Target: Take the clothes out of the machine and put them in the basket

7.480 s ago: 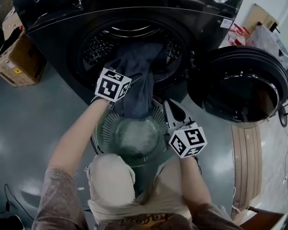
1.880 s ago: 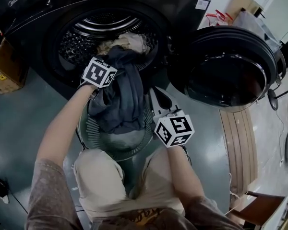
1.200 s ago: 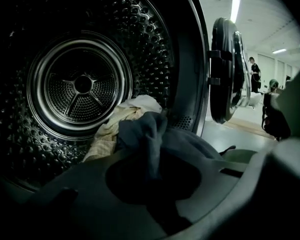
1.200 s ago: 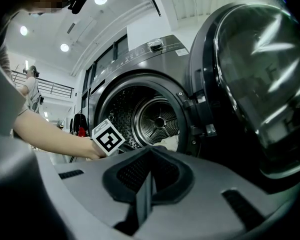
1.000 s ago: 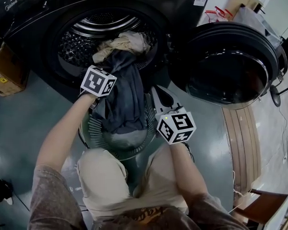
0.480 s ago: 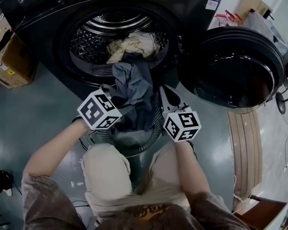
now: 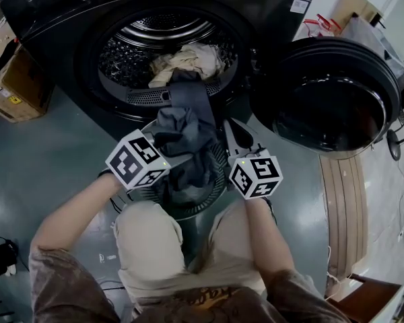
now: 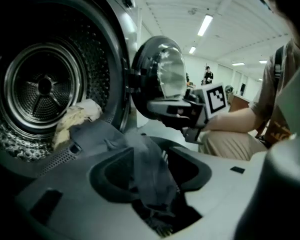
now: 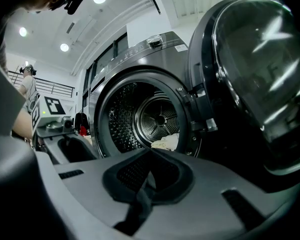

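Note:
A dark grey garment (image 7: pixel 186 132) trails from the drum lip of the black washing machine (image 7: pixel 67 19) down into the round ribbed basket (image 7: pixel 217 182). My left gripper (image 7: pixel 165 140) is over the basket's left side. Its jaws are opening, and the garment (image 8: pixel 147 171) drapes loosely between them. A beige cloth (image 7: pixel 188 58) lies inside the drum and also shows in the right gripper view (image 9: pixel 166 142). My right gripper (image 7: pixel 234 134) rests at the basket's right side, pointing level at the drum. Its jaws (image 9: pixel 150 153) meet at the tips, with a dark strip in the hollow behind them.
The machine's round door (image 7: pixel 331 99) stands swung open on the right. A cardboard box (image 7: pixel 12 86) sits left of the machine. Wooden boards (image 7: pixel 341 207) lie on the floor at the right. The person's knees (image 7: pixel 155 247) are just behind the basket.
My left gripper drew back from the drum to the basket, pulling the grey garment with it, and its jaws have parted. The garment now bunches over the basket. The right gripper kept still.

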Action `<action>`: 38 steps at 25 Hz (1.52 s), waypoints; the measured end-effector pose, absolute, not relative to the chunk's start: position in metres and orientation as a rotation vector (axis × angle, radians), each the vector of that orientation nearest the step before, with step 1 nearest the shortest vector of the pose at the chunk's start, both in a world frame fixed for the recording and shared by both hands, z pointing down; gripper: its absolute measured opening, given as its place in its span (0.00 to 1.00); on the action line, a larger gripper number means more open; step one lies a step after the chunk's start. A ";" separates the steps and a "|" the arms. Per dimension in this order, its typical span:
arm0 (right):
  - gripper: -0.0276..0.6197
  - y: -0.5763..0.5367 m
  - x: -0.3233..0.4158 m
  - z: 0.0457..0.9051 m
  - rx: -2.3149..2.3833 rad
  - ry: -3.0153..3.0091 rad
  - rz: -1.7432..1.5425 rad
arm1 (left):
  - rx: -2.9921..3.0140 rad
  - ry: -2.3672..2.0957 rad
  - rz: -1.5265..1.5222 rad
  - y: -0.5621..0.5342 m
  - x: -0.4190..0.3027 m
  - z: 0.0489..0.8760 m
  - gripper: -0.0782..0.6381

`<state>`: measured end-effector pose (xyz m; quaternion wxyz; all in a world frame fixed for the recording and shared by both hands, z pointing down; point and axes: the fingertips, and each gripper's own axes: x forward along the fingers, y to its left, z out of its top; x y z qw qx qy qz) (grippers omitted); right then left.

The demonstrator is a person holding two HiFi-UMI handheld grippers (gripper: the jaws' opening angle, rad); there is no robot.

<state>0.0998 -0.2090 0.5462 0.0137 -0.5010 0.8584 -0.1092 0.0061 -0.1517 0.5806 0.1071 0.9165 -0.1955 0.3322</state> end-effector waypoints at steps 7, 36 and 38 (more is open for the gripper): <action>0.04 -0.205 0.096 0.544 -1.550 2.694 -0.317 | 2.737 -0.985 0.867 -0.274 -0.020 0.559 0.48; 0.04 -0.202 0.102 0.544 -1.639 2.712 -0.272 | 2.492 -1.108 1.220 -0.433 -0.046 0.640 0.18; 0.04 -0.203 0.102 0.546 -1.636 2.718 -0.277 | 2.531 -1.068 1.165 -0.419 -0.044 0.626 0.17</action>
